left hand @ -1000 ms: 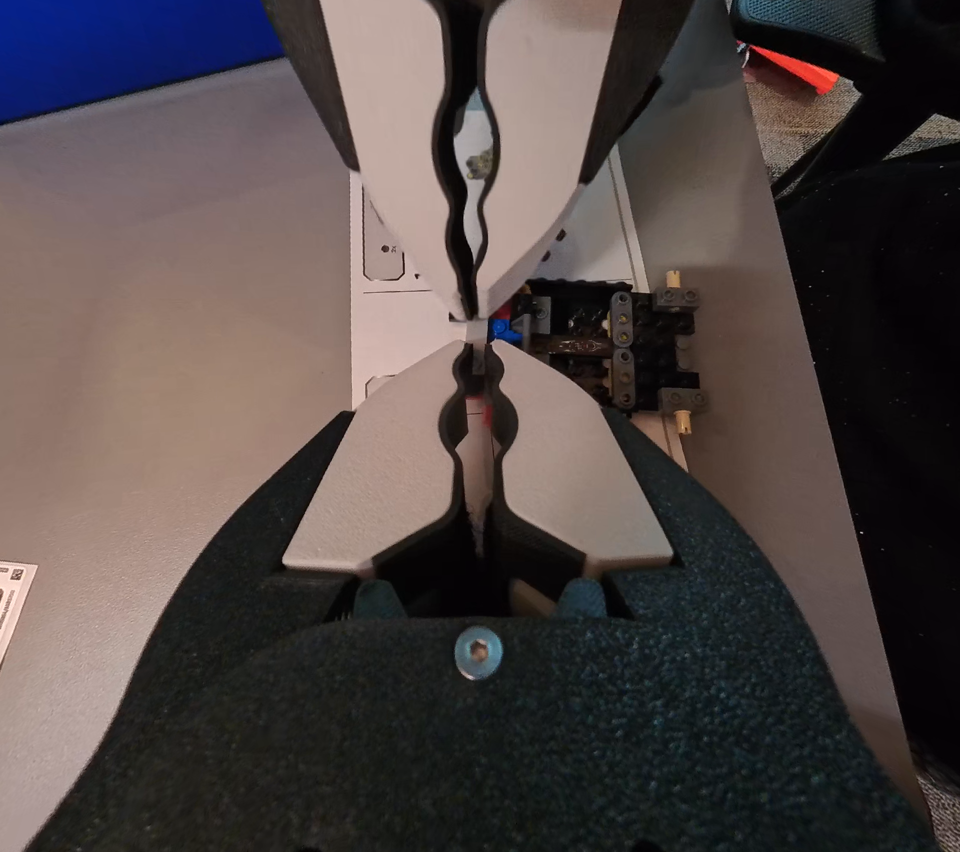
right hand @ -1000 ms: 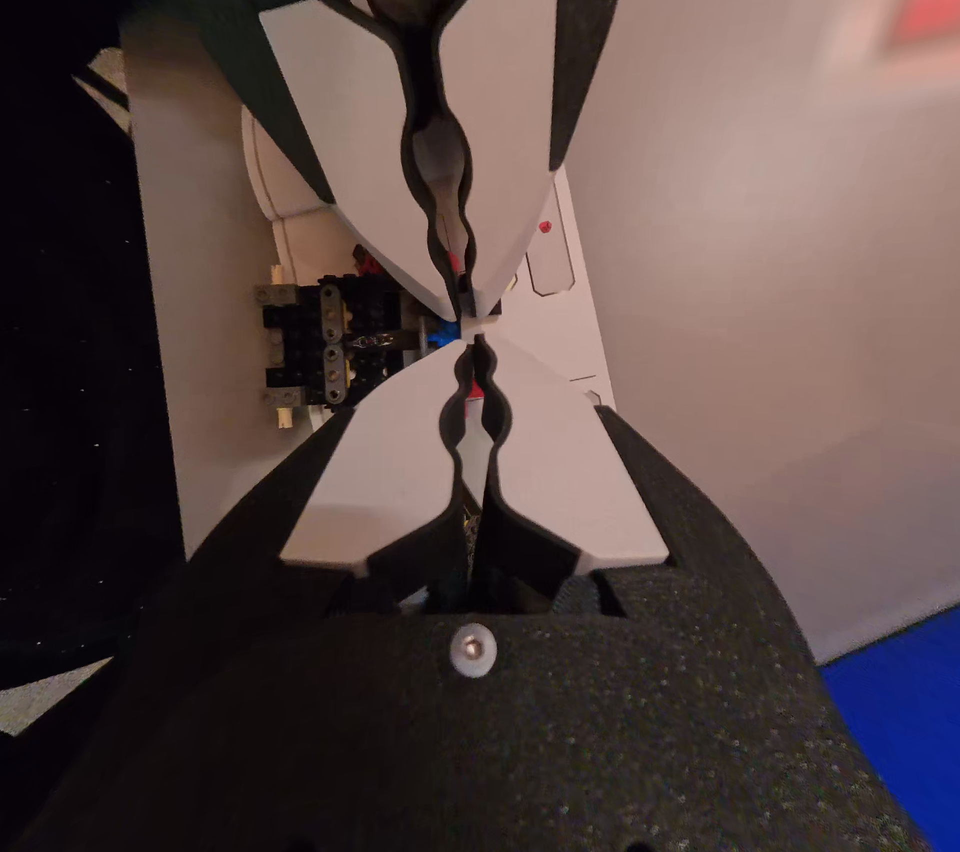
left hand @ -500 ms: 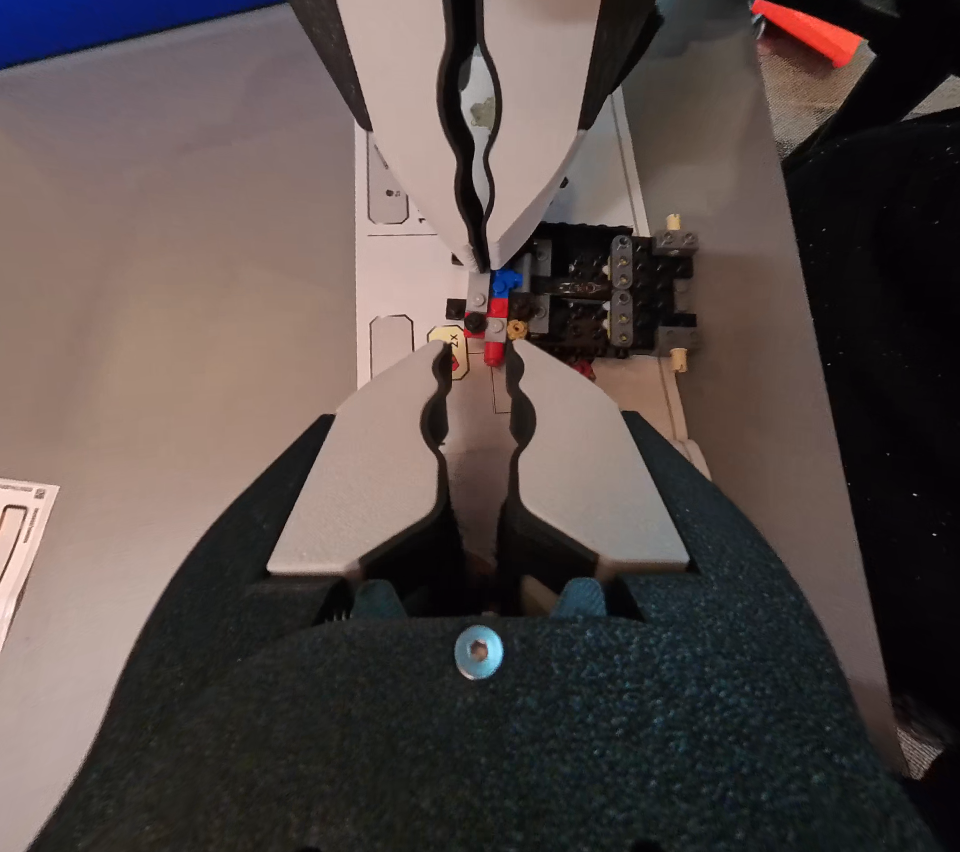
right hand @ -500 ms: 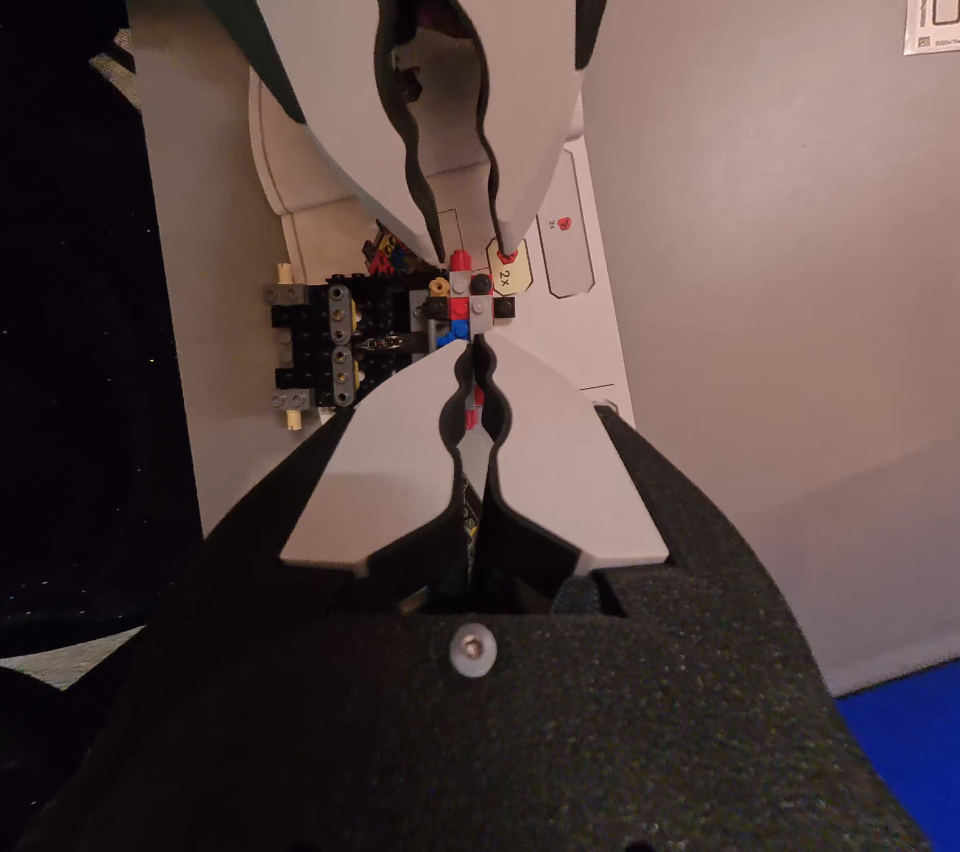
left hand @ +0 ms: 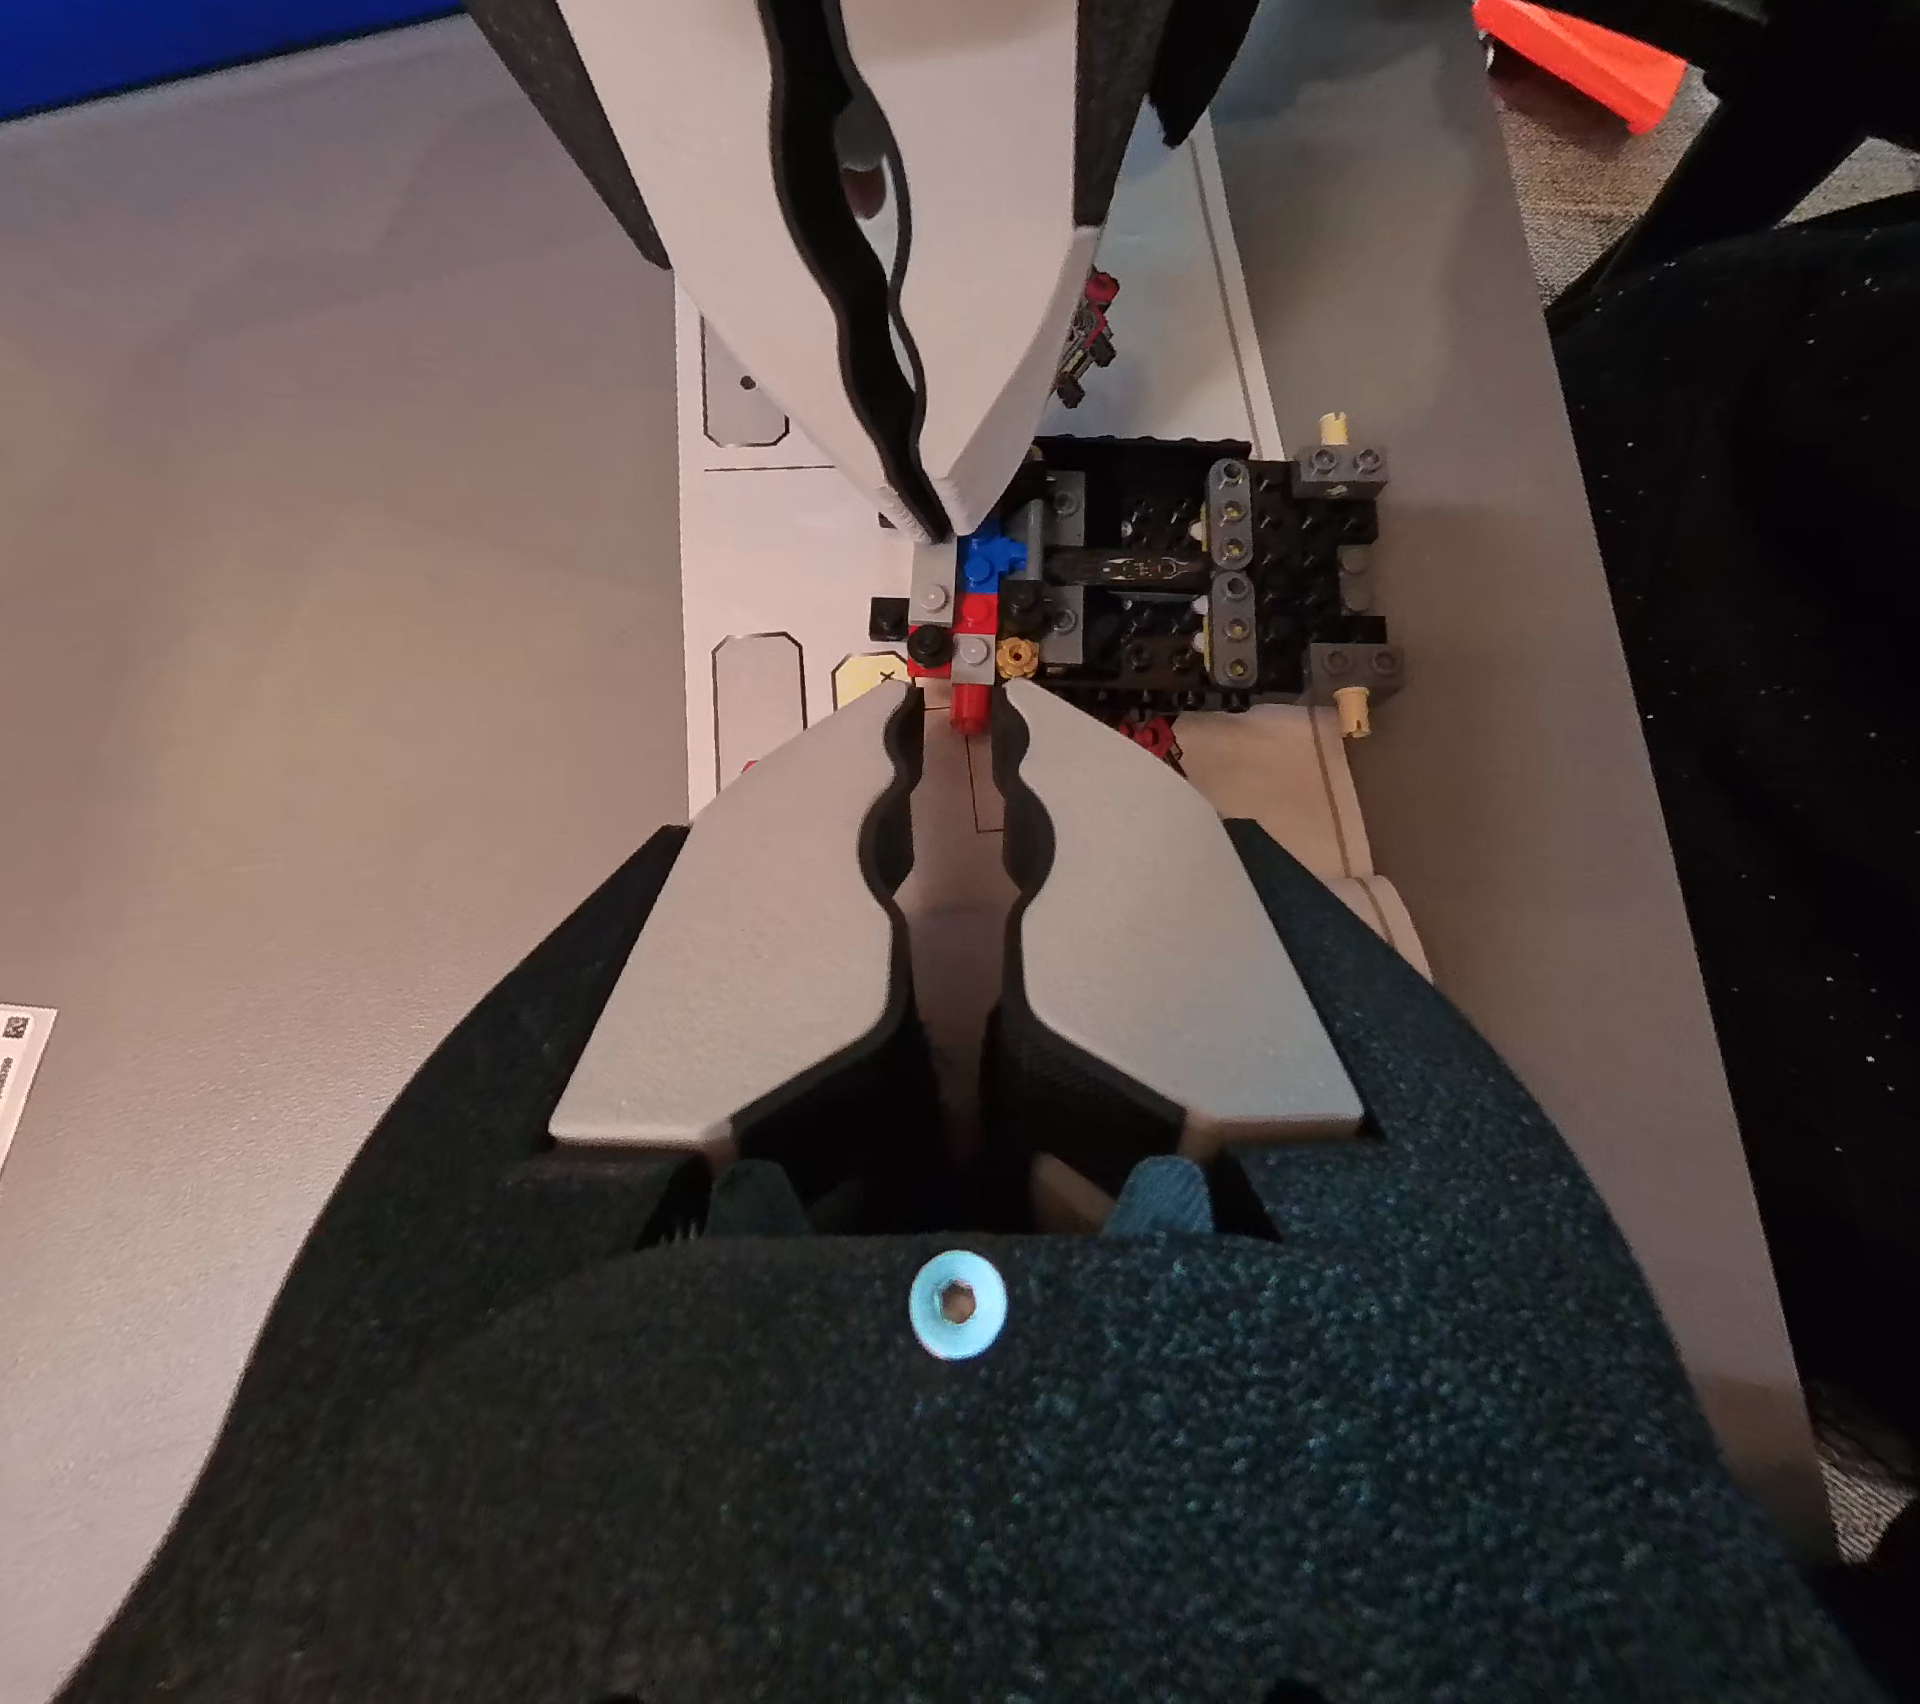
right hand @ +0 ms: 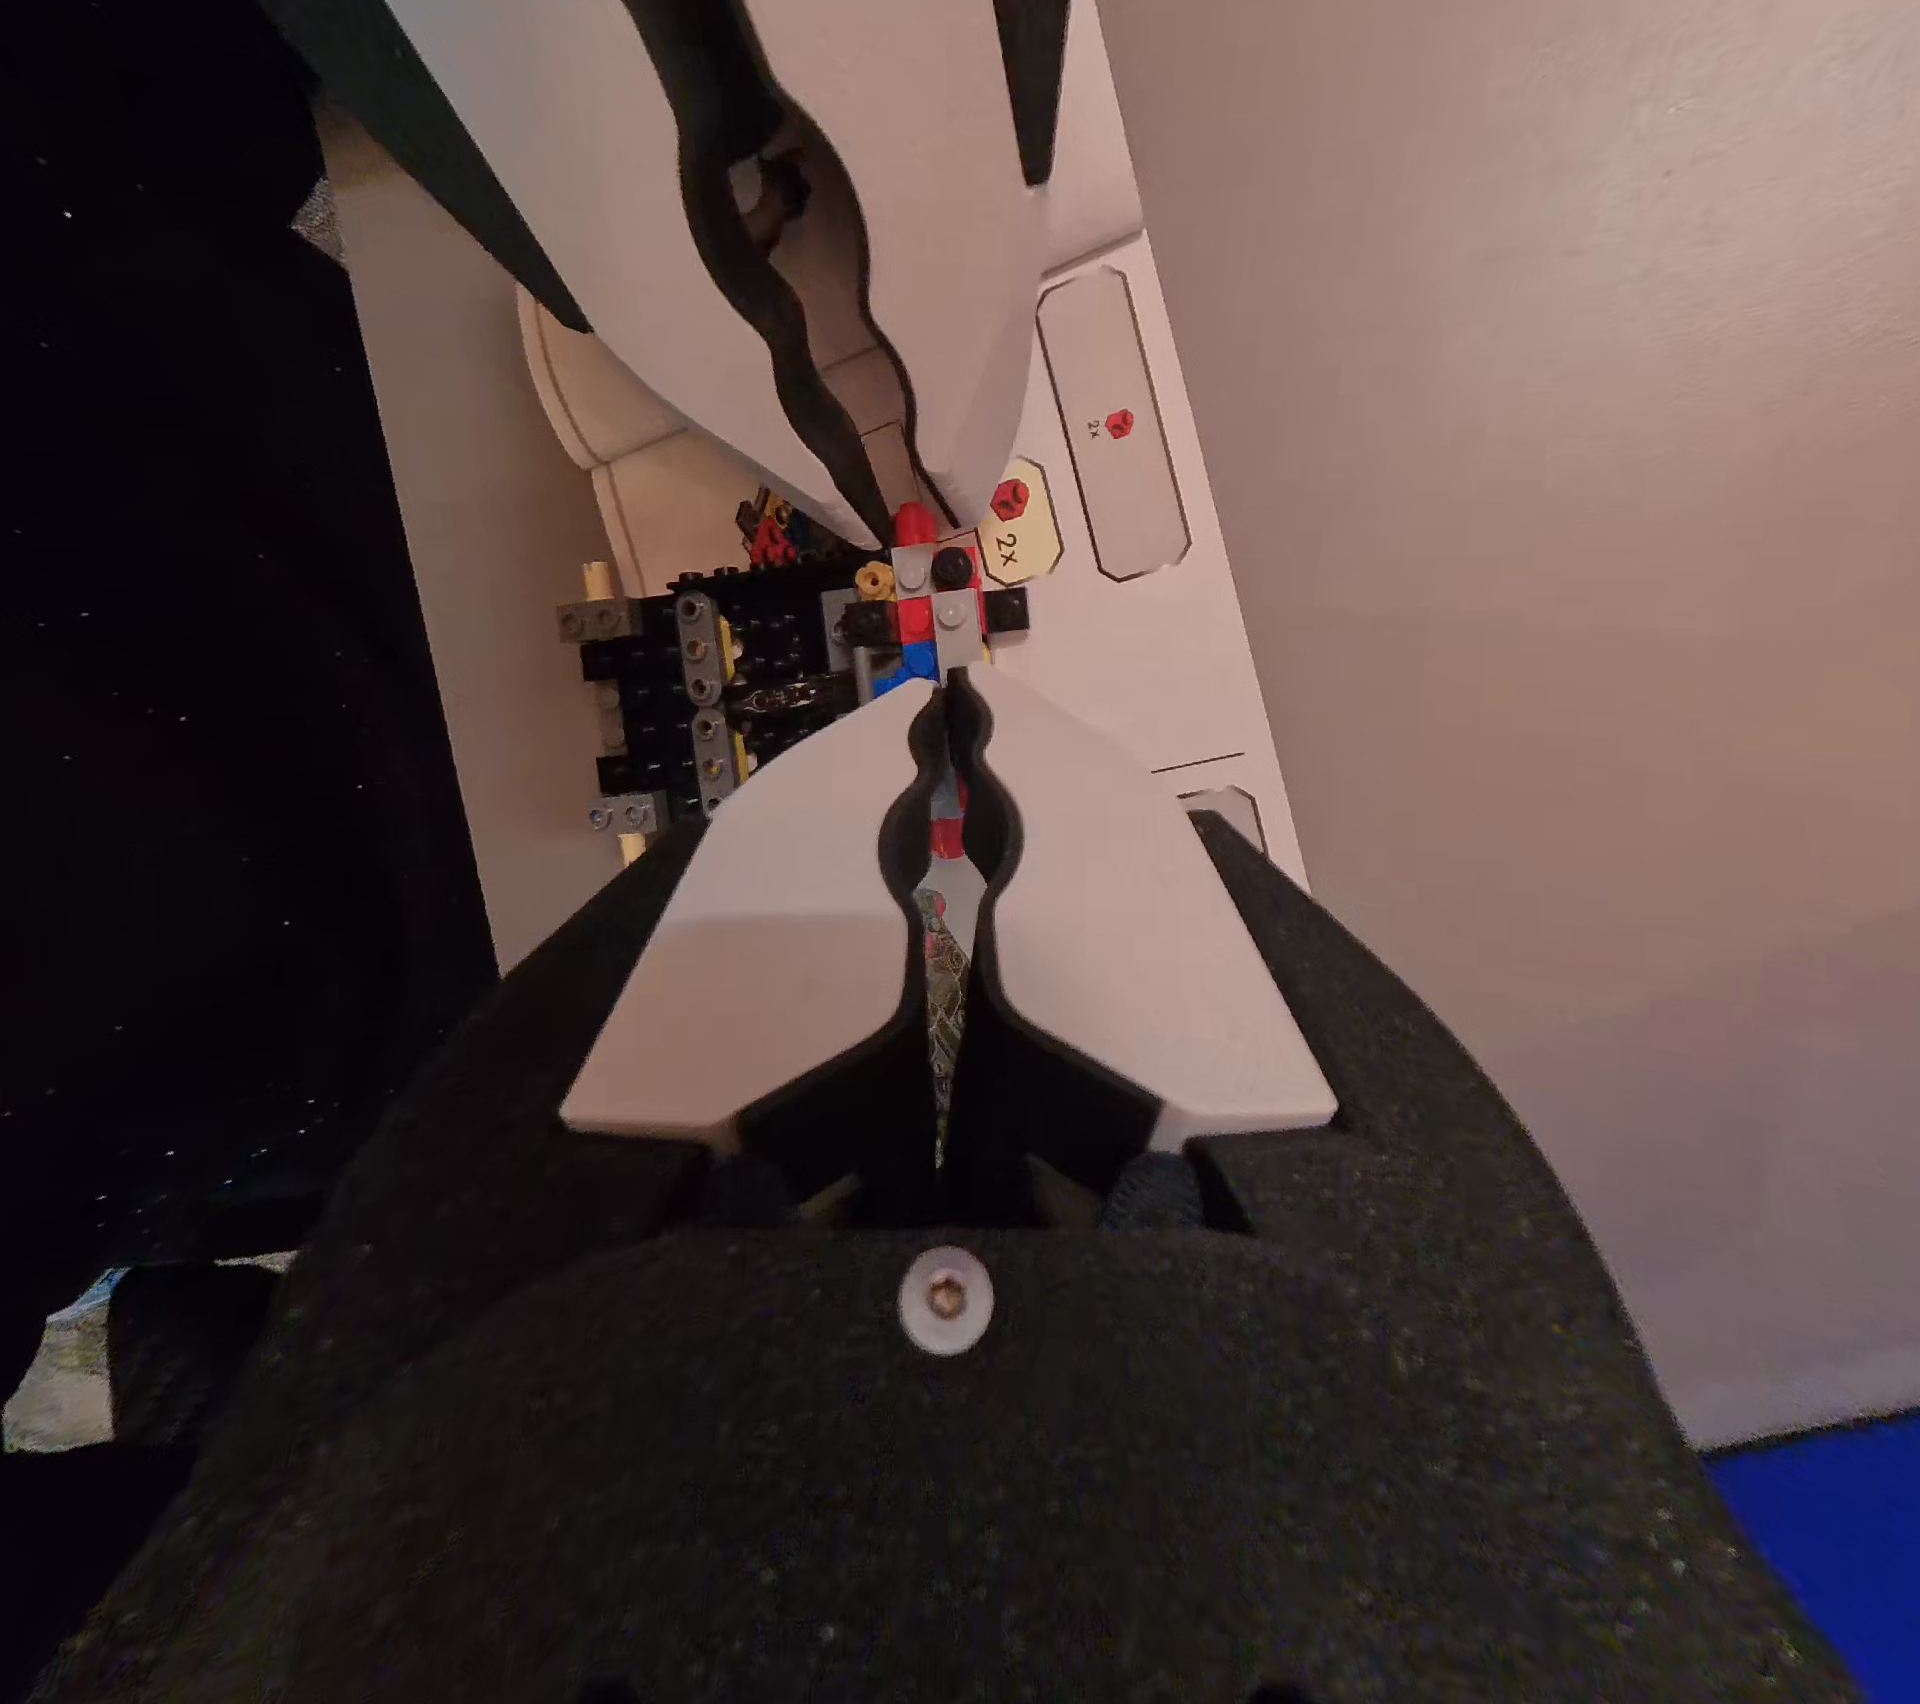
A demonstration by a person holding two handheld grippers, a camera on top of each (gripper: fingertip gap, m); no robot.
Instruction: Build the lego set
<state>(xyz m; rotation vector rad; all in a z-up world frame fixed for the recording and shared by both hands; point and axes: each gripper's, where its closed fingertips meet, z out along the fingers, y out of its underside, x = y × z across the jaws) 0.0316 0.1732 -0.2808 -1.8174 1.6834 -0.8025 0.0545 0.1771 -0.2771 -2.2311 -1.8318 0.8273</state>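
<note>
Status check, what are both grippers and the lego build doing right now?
Left gripper open, fingers either side of a red peg. Right gripper shut, tips at lego build front end. Build sits on instruction sheet. Nothing blocking.

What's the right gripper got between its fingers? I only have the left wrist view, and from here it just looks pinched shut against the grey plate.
Observer: In the right wrist view, a small red piece sits in the pocket between the fingers of the right gripper. I can't tell if it's clamped.
Operator: And that yellow patch half hidden by a finger of the left gripper?
Observer: It's a yellow callout printed on the instruction sheet. It pictures a red brick and lies right beside the small assembly.
Operator: Anything printed past it?
Observer: A grey outlined box, also with a red brick picture.
</note>
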